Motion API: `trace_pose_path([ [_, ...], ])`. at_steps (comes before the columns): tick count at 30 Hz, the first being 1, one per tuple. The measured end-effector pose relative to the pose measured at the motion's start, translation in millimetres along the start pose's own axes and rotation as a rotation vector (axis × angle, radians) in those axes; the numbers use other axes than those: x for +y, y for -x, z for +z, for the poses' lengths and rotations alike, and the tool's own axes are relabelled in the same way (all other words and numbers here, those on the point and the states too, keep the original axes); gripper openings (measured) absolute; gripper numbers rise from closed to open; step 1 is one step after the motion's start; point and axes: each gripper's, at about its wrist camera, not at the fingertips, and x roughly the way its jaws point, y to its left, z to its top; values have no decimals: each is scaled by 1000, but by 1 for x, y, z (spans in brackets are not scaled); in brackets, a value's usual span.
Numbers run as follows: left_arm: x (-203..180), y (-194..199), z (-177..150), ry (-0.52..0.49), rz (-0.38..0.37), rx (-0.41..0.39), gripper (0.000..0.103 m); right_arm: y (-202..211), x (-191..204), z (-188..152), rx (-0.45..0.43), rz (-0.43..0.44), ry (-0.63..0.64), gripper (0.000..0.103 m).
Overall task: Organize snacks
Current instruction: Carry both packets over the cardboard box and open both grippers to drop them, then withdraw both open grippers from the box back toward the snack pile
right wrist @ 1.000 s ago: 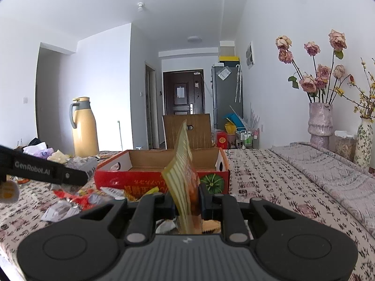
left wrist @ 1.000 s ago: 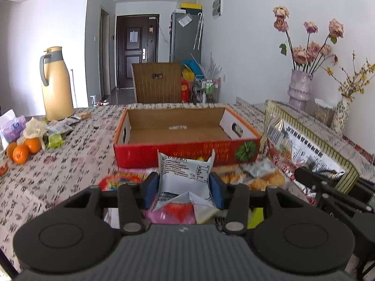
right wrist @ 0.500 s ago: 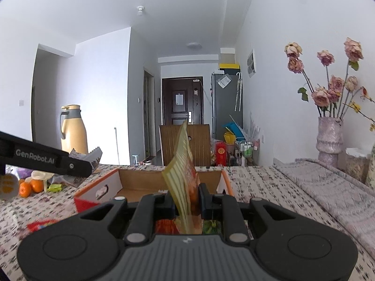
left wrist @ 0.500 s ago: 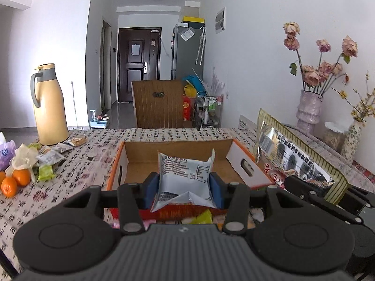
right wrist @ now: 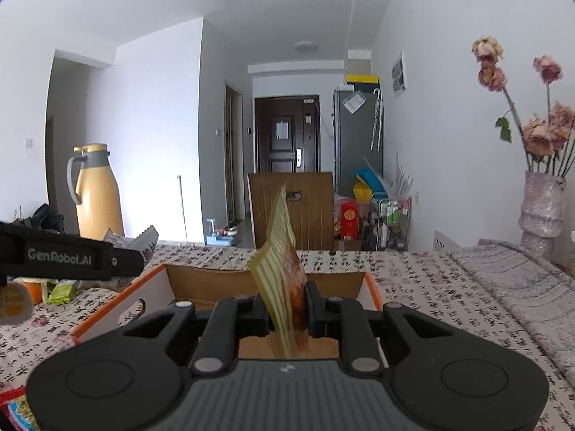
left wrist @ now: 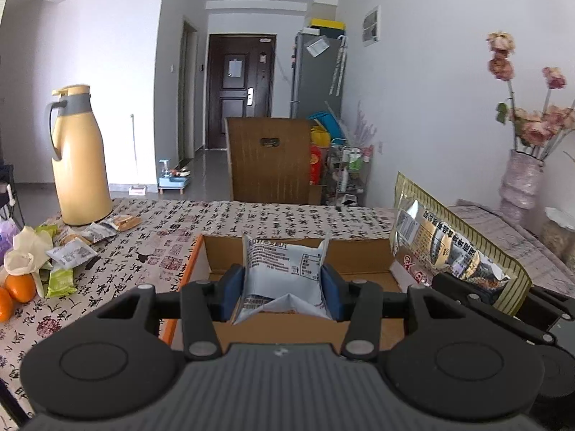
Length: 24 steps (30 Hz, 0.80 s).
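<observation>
A white snack packet (left wrist: 284, 269) with black print sits upright between the blue pads (left wrist: 230, 294) of the left hand-held gripper (left wrist: 284, 296), which is clamped on its lower half, above the open cardboard box (left wrist: 359, 253). The box has an orange rim and brown inside walls and stands on the counter (left wrist: 151, 237), which is covered by a cloth printed with black characters. The right hand-held gripper (right wrist: 287, 309) pinches a yellow-striped snack bag (right wrist: 282, 251) edge-on, its jaws nearly together on the thin bag, also above the box (right wrist: 208, 280). In the left wrist view this bag (left wrist: 449, 251) shows its silver printed back, just right of the box. Further left on the counter lie small loose packets (left wrist: 72, 255), oranges (left wrist: 19, 287) and a yellow thermos jug (left wrist: 81, 158). A vase of dried roses (right wrist: 541, 208) stands at the right.
</observation>
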Motion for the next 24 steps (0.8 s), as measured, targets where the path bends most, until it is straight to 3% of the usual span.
trace_pose_path([
  [10, 14, -42, -17, 23, 1, 102, 49, -38, -11, -18, 89, -4, -50, 18],
  [17, 16, -38, -20, 45, 13, 98, 80, -37, -15, -22, 114, -20, -58, 23],
  [18, 17, -36, -20, 50, 16, 94, 88, -36, -16, -21, 113, -25, -60, 34],
  [19, 17, -34, -19, 55, 20, 87, 92, -35, -17, -21, 111, -27, -65, 56],
  [20, 17, -31, -19, 60, 26, 80, 101, -34, -19, -21, 107, -32, -72, 68],
  [21, 17, -28, -18, 65, 37, 70, 103, -32, -20, -21, 99, -43, -79, 88],
  [22, 17, -26, -17, 67, 44, 60, 103, -30, -21, -21, 90, -51, -81, 97],
  [24, 19, -24, -15, 76, 39, 53, 103, -28, -23, -20, 79, -54, -89, 103],
])
